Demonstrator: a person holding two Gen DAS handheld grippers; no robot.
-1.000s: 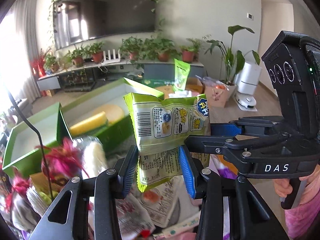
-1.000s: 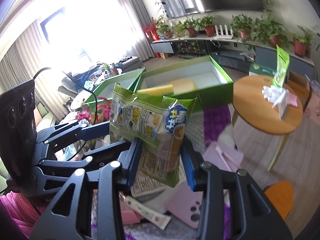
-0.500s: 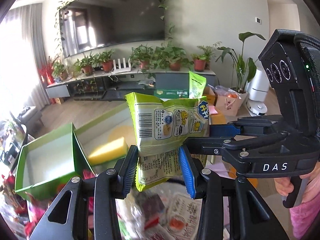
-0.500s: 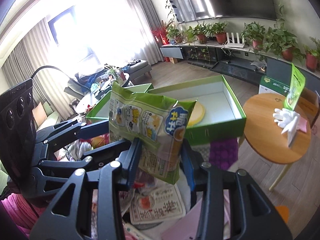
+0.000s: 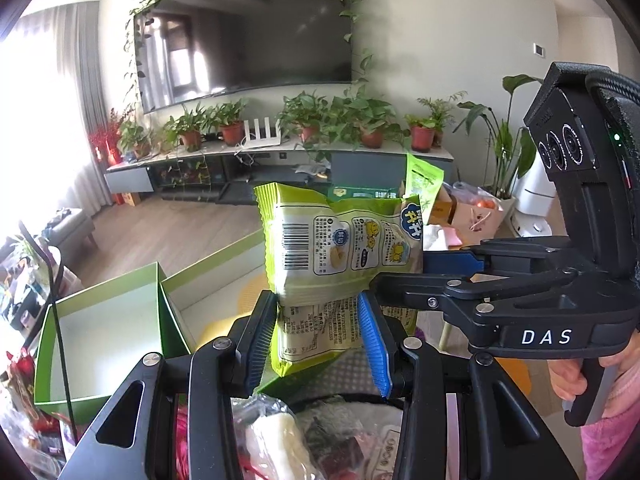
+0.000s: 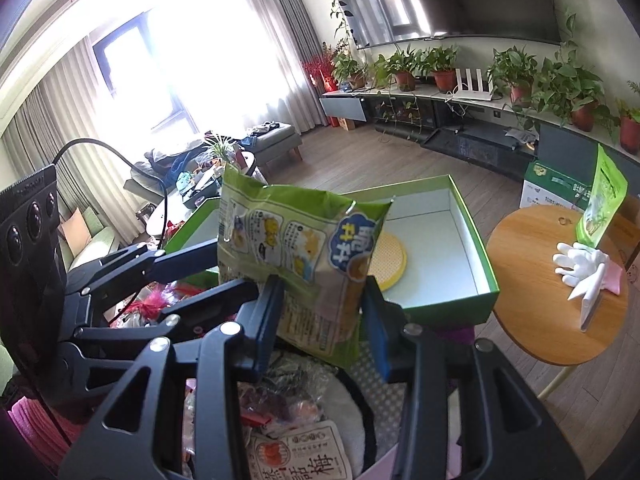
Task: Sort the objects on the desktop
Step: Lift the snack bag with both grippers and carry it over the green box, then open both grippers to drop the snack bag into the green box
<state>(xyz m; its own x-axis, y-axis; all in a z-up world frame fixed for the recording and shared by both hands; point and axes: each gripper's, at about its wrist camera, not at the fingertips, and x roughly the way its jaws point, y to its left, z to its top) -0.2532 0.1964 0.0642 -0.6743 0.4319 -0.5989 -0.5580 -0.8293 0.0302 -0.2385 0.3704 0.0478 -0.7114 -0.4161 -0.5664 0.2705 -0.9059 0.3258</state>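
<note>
I have the green snack bag [image 5: 340,256] pinched from both sides: the left gripper [image 5: 318,336] clamps its lower half between the blue pads, and the right gripper [image 6: 324,320] is pressed onto the same bag, reaching in from the right in the left wrist view. Over the last second both hands have carried the bag up and forward together. The heap of wrappers that filled the space under the fingers has dropped back below them, and the green boxes have slid closer beneath the bag. I read that as the carry leg of one sorting move, with the release not yet made.

Going left to right past the left gripper's fingers: the small green box [image 5: 96,344] sits ahead and to the left, and looks empty, a dark cable crossing its front. Just right of it, directly ahead behind the bag, is the long green box [image 6: 448,240]. It holds a round yellow disc [image 6: 390,258]; a second yellow patch shows near the left fingertip, but it is too blurred for me to name. Further right, well clear of both grippers, stands the round wooden table [image 6: 532,280].
</note>
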